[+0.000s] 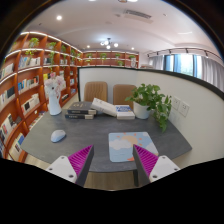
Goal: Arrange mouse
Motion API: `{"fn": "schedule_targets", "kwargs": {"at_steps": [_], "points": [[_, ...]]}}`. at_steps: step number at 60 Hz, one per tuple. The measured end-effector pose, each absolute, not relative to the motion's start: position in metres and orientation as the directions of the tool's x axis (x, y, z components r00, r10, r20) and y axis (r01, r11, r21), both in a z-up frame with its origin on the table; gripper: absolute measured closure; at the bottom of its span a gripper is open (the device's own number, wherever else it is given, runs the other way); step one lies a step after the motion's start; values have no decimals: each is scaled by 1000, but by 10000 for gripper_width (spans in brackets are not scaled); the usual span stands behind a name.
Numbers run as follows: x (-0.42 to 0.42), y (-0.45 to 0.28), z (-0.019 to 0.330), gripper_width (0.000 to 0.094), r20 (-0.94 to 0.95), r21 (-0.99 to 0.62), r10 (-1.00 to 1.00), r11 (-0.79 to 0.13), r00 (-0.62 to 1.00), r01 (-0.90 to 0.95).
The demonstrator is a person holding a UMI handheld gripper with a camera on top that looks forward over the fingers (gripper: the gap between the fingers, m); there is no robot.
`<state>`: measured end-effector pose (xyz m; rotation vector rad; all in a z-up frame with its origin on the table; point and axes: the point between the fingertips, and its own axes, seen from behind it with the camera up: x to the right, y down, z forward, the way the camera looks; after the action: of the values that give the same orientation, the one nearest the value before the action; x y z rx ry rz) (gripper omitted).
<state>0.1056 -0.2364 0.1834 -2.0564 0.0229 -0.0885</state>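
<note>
The hand-held gripper [110,163] sits low in the frame, its two fingers spread wide with nothing between them, the magenta pads [82,159] facing each other across bare tabletop [100,140]. Just beyond the fingers, slightly right of centre, lies a pale blue mouse pad [131,146], flat on the grey surface. And there is the mouse [58,135], small and light-coloured, over at the left of the frame, well apart from the mouse pad and ahead of the left finger, resting on the tabletop by itself. Further back, centre-left, a stack of books [81,109] lies near the far edge, with a white box-like item [104,106] beside it and another flat white thing [125,114] just to its right. A leafy potted plant [150,99] stands at the right rear of the tabletop. A white vase-like object [55,103] stands at the left rear. Two tan chairs [96,91] are tucked in behind the tabletop. Bookshelves [25,85] curve up the left of the frame, and windows [185,63] fill the upper right.
</note>
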Motion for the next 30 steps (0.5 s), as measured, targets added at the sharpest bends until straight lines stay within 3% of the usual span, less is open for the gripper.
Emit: {"fn": "schedule_targets", "kwargs": {"at_steps": [7,17,30], "points": [[80,-244,163,167,38,-848,-45,-529,998,8],[-3,-242,84,170,14,-789,40,-614,999,36],[-119,-208,36,166,-56,-747,126,-664,990,42]]}}
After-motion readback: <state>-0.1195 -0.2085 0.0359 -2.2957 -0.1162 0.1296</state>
